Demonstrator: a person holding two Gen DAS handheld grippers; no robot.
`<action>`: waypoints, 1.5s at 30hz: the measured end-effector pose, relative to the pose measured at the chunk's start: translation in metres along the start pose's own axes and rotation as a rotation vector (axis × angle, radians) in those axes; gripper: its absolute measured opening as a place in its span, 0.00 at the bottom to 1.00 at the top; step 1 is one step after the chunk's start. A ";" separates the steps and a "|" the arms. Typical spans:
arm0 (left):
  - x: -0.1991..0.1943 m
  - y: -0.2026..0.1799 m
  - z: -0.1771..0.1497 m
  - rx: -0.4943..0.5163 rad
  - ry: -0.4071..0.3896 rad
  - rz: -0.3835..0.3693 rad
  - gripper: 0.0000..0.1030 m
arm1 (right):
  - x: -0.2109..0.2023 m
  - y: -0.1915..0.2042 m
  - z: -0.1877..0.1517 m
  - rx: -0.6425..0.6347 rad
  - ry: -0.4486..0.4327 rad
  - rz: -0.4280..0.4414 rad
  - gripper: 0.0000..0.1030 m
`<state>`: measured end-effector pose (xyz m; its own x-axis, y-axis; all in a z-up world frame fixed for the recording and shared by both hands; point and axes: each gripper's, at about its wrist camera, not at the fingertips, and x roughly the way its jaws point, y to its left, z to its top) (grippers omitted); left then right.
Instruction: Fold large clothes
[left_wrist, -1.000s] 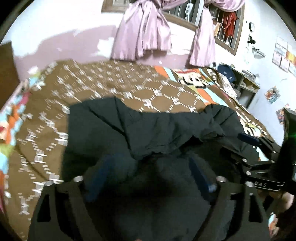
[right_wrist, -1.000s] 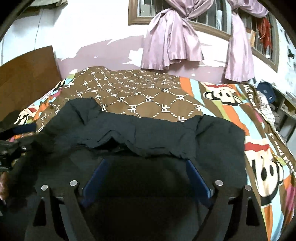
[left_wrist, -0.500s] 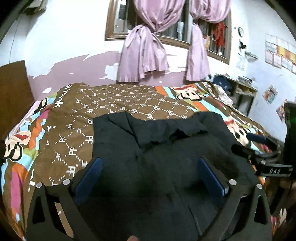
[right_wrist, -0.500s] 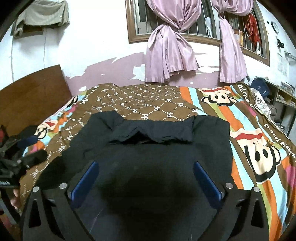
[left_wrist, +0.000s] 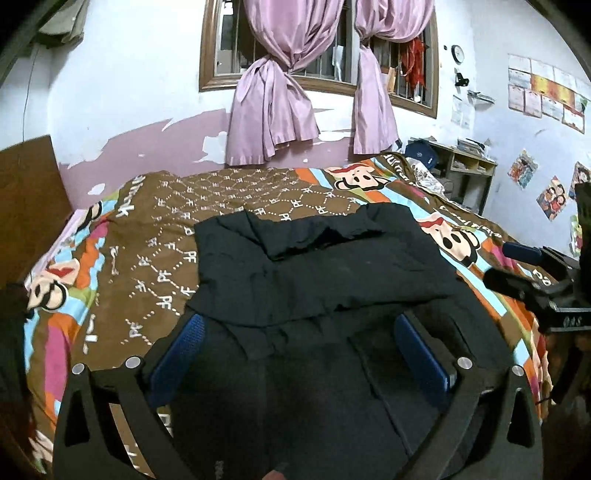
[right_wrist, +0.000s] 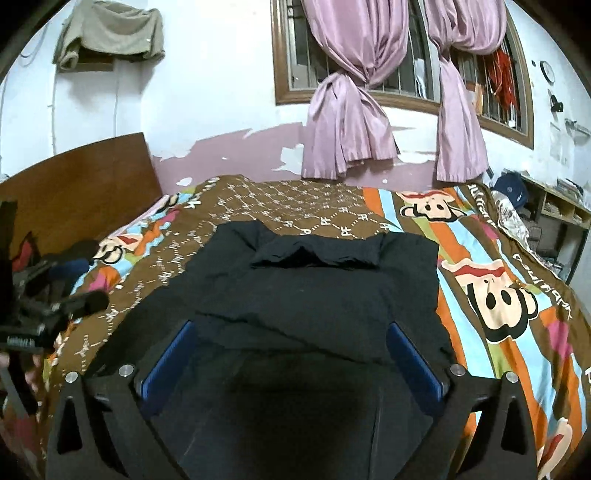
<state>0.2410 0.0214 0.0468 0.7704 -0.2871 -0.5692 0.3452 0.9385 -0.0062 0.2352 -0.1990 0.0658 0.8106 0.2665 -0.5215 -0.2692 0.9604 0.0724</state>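
A large black garment (left_wrist: 317, 273) lies spread on the bed (left_wrist: 147, 258), with a folded band of cloth across its far end; it also shows in the right wrist view (right_wrist: 317, 295). My left gripper (left_wrist: 299, 339) hovers over the garment's near part, jaws wide apart, blue pads (left_wrist: 177, 350) empty. My right gripper (right_wrist: 291, 354) is also wide open and empty above the near edge. The right gripper shows at the right edge of the left wrist view (left_wrist: 532, 273), and the left gripper at the left edge of the right wrist view (right_wrist: 48, 314).
The bed has a brown and striped cartoon-monkey cover (right_wrist: 491, 295). A wooden headboard (right_wrist: 81, 184) stands to the left. A window with tied purple curtains (left_wrist: 273, 110) is behind the bed. A shelf (left_wrist: 465, 173) with clutter stands at the right wall.
Both grippers have pulled back and risen away from the garment, now showing more of the bed. The garment's far end has settled flat into a folded band.
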 end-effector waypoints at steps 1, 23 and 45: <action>-0.005 0.001 0.003 0.011 -0.004 0.003 0.98 | -0.007 0.002 -0.001 0.005 -0.003 0.005 1.00; -0.076 -0.052 -0.039 0.251 0.152 0.007 0.98 | -0.090 0.035 -0.061 -0.076 0.051 -0.019 1.00; -0.013 -0.058 -0.188 0.295 0.445 -0.062 0.98 | -0.028 0.030 -0.204 -0.177 0.570 -0.014 1.00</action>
<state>0.1101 0.0070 -0.1003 0.4644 -0.1713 -0.8689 0.5679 0.8104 0.1438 0.0980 -0.1947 -0.0906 0.4208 0.1205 -0.8991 -0.3828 0.9222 -0.0555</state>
